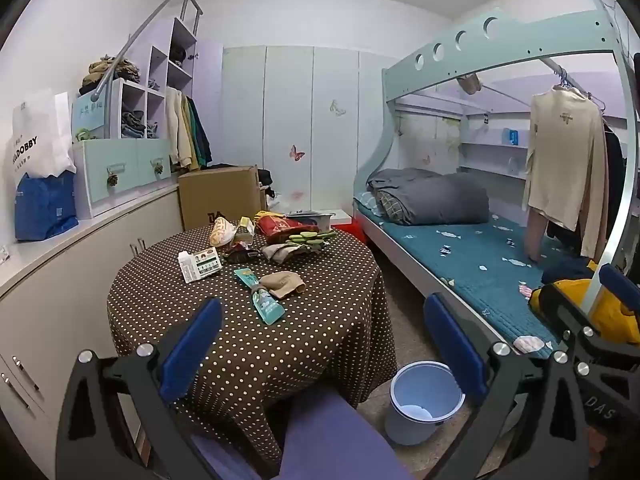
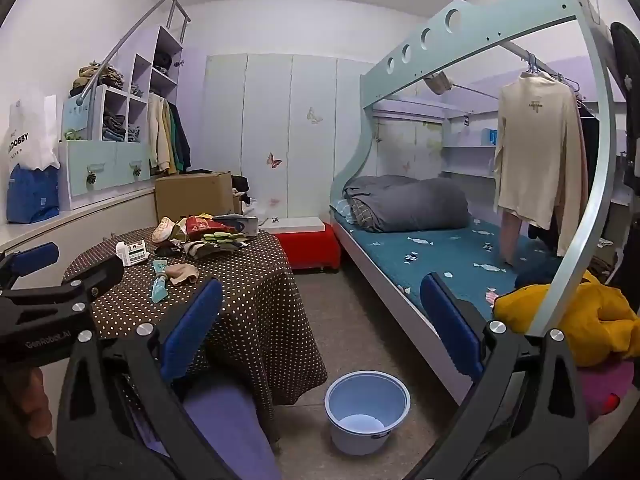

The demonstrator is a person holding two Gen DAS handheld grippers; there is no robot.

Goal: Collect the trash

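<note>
With both the left gripper (image 1: 322,344) and right gripper (image 2: 320,328) wide open and empty, collection has not started; the wrappers (image 1: 262,300) lie on the table (image 1: 320,320), the bin (image 1: 424,400) beside it awaiting the first pick.

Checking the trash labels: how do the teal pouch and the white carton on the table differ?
The teal pouch is long, narrow and crumpled; the white carton is boxy with printed labels. The pouch lies nearer the grippers, beside a beige sock; the carton lies farther left. Both rest untouched on the dotted tablecloth.
</note>
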